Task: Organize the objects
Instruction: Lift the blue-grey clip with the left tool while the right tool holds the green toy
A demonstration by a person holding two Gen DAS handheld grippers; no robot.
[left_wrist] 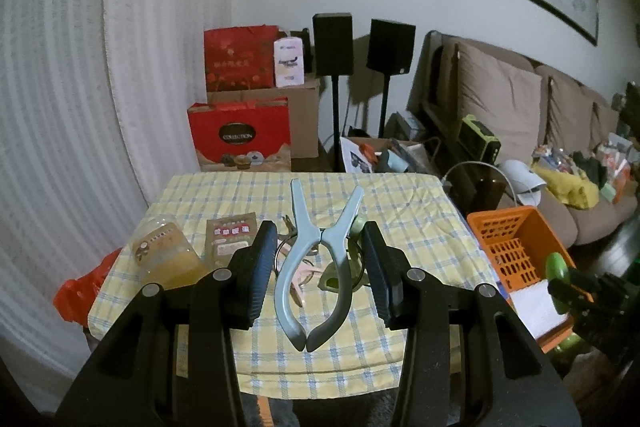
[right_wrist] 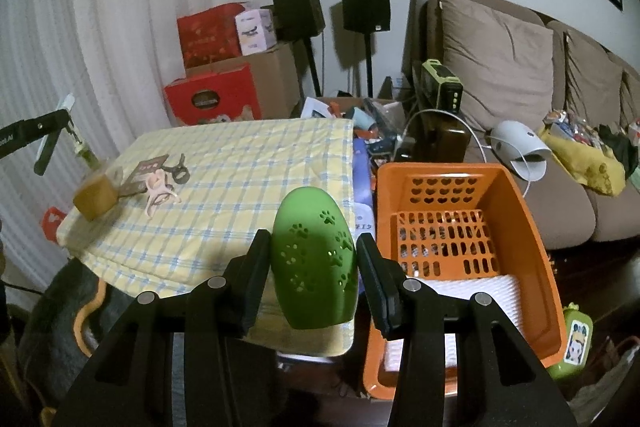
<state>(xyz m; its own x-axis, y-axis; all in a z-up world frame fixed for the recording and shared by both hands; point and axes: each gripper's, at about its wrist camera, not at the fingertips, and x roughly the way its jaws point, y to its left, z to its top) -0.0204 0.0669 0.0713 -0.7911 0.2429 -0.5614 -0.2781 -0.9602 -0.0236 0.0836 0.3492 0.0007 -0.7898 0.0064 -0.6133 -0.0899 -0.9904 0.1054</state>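
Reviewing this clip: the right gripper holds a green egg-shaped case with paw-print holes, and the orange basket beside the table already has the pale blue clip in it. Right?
Not quite. The pale blue clip sits between the left gripper's fingers, not in the orange basket, as the left wrist view shows. The right gripper does hold the green case.

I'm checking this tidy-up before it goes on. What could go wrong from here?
1. The right gripper pinches a smooth, rounded green case; it might squirt out short of the orange basket.
2. The left gripper seems to hold the large grey clip off-centre, so it may swing or drop.
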